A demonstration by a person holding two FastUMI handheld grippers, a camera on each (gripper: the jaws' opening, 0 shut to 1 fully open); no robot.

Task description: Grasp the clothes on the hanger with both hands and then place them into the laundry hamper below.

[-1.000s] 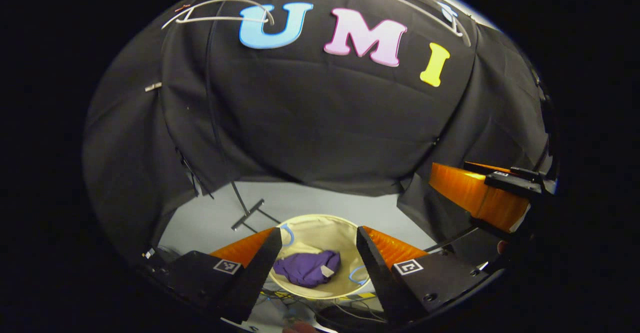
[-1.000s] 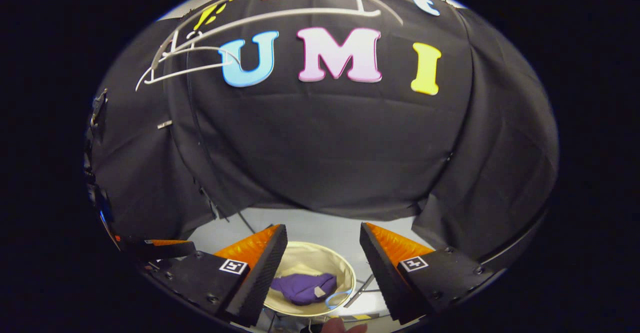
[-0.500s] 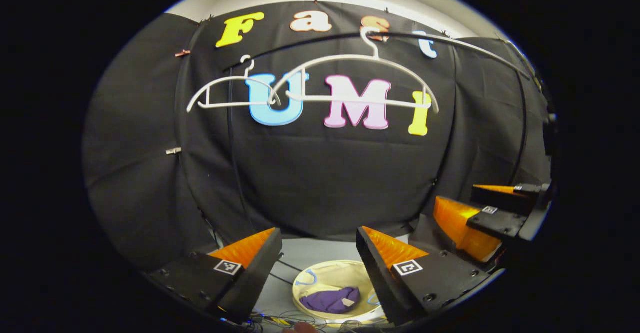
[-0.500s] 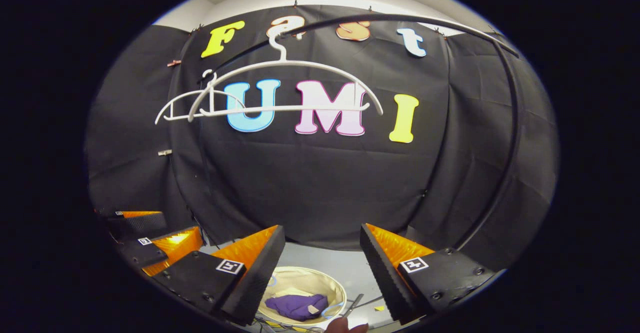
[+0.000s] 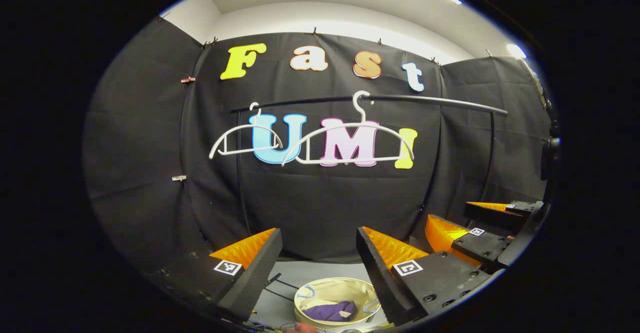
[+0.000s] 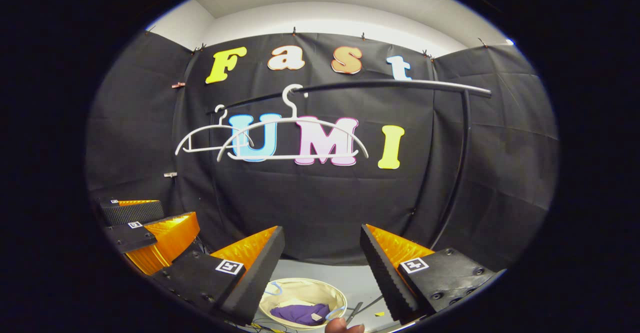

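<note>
Left gripper view: the left gripper (image 5: 319, 243) has its jaws wide apart and nothing between them. Down below, framed in that gap, sits the cream laundry hamper (image 5: 334, 289) on the floor with the purple clothes (image 5: 331, 310) bunched inside, well clear of the fingers. The right gripper (image 5: 457, 212) shows off to the side, jaws apart too, empty. Up on the black rail (image 5: 425, 100) hang two bare white hangers (image 5: 350, 143). Right gripper view: same story, hamper (image 6: 300, 293) low between the spread jaws.
</note>
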